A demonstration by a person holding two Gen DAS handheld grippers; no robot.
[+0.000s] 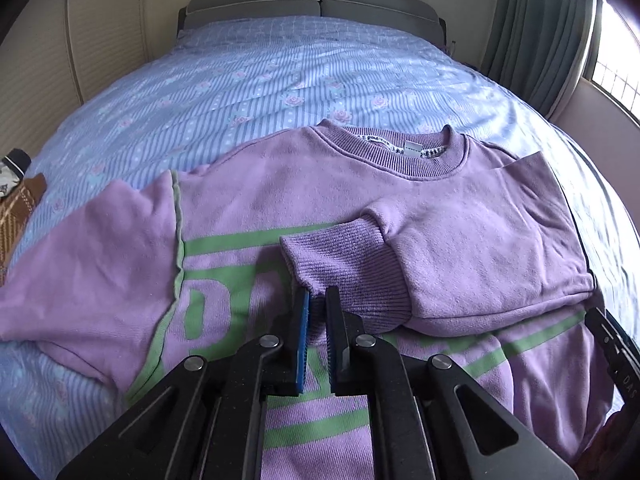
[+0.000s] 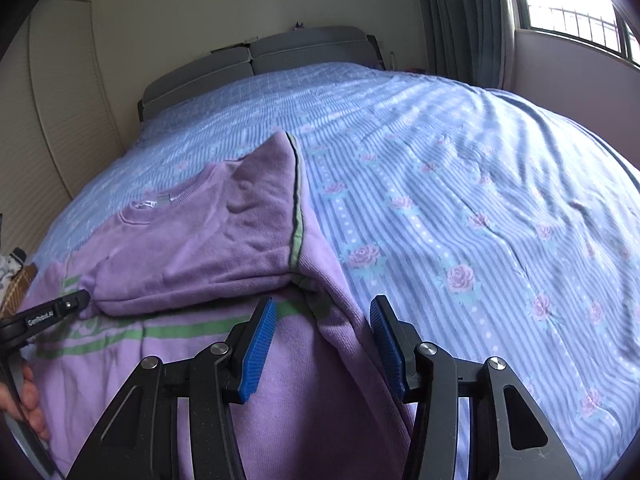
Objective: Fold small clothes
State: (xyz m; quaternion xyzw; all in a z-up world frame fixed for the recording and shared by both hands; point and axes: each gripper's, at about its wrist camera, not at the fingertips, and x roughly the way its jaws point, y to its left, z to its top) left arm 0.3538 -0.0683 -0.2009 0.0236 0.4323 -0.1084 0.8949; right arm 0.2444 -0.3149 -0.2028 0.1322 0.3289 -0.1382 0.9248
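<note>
Black two-finger left gripper (image 1: 318, 300), its blue-padded jaws nearly together, pinches the ribbed cuff (image 1: 344, 272) of one lilac sweatshirt with green stripes and lettering (image 1: 256, 184) spread flat on a bed. That sleeve lies folded across the chest, its cuff at the claw tips; the other sleeve (image 1: 92, 252) stretches out to the left in the left wrist view. One neck label (image 1: 396, 148) reads "paul frank". One right gripper (image 2: 324, 308) hovers with jaws apart, straddling the sweatshirt's side edge without pressing it. "GenRobot.AI" is printed on the left tool in the right wrist view, where a hand (image 2: 30, 400) grips it. One blue striped, rose-printed bedspread (image 2: 480, 208) covers the bed below two grey headboard cushions (image 1: 312, 4).
</note>
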